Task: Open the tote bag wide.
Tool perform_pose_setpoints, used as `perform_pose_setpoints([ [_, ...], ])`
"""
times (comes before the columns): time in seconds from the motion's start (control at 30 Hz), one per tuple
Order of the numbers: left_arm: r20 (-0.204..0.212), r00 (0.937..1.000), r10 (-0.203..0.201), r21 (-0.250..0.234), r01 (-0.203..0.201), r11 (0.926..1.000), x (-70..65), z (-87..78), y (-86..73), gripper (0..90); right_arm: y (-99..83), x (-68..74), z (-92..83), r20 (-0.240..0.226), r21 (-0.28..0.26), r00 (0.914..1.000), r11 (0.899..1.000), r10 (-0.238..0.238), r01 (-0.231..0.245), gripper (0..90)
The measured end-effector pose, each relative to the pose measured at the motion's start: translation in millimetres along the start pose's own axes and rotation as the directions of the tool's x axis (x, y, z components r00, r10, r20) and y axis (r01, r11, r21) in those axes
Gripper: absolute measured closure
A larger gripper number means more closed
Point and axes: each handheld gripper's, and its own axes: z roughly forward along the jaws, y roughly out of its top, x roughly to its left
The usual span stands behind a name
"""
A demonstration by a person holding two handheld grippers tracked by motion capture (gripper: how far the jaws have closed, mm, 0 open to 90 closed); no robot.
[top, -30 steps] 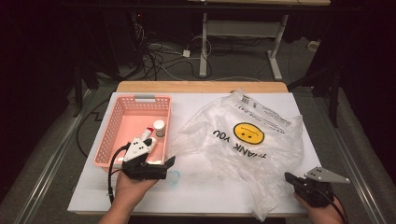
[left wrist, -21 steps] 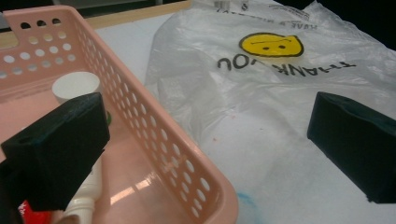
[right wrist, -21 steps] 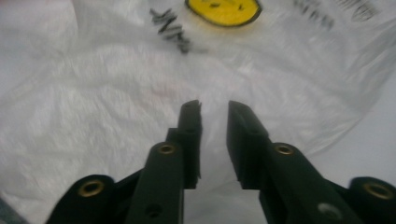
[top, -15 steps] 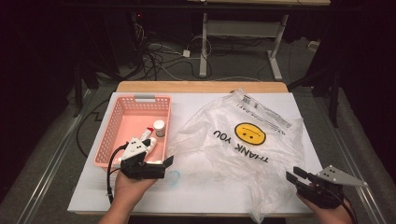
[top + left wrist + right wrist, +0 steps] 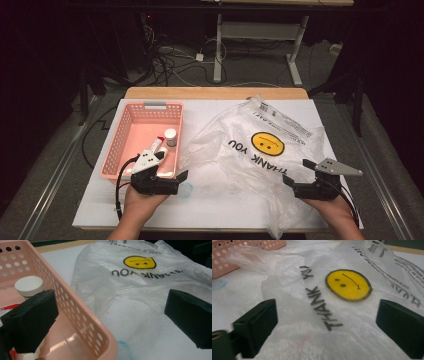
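High view has the thin translucent plastic bag with the yellow smiley and "THANK YOU" print [image 5: 260, 150] spread over the right half of the white surface [image 5: 210, 112], with the pink perforated plastic basket [image 5: 127, 145] near the left edge. Right gripper [image 5: 296, 172] has just been opening, jaws wide apart, nothing pinched, hovering at the bag's near-right edge. Left gripper [image 5: 181, 181] is spread too, beside the basket's near corner. I'd pinch one film layer at the rim, low and slow, so it doesn't slip.
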Motion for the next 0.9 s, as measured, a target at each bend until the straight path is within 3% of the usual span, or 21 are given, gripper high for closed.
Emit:
perform_pose_setpoints([
  [0.1,-0.007,0.9999,0.013,-0.003,-0.013,0.9999,-1.6,-0.2,-0.6,0.0,7.2,-0.3,9.3,0.001,0.009,0.9999,1.0,0.011,-0.011,0.2],
  [0.27,-0.002,0.9998,0.018,-0.006,-0.018,0.9998,-2.9,-2.2,-2.6,0.0,22.2,1.3,23.0,-0.003,-0.014,0.9999,1.0,-0.012,0.012,0.2],
  [0.47,-0.02,0.9998,-0.003,-0.01,0.003,0.9999,1.8,-13.3,-9.0,0.0,40.0,4.2,38.8,-0.012,-0.025,0.9994,0.999,-0.033,0.033,0.3],
  [0.53,-0.016,0.9998,-0.006,-0.003,0.006,1.0,2.7,-14.1,-12.1,0.0,45.9,5.2,45.5,-0.029,-0.029,0.999,0.999,-0.034,0.033,0.3],
  [0.67,-0.002,1.0,0.007,-0.002,-0.007,1.0,1.9,-18.1,-15.7,0.0,53.1,12.5,60.0,-0.085,-0.061,0.9963,0.998,0.007,-0.013,4.2],
  [0.73,-0.012,0.9999,0.011,-0.004,-0.011,0.9999,1.0,-20.5,-16.7,0.0,56.9,20.0,66.2,-0.101,-0.038,0.994,0.999,-0.04,0.036,4.8],
  [0.9,-0.027,0.9996,0.003,-0.01,-0.003,0.9999,1.3,-21.1,-18.1,0.0,57.1,32.0,77.1,-0.155,0.006,0.9847,0.997,-0.079,0.081,9.6],
])
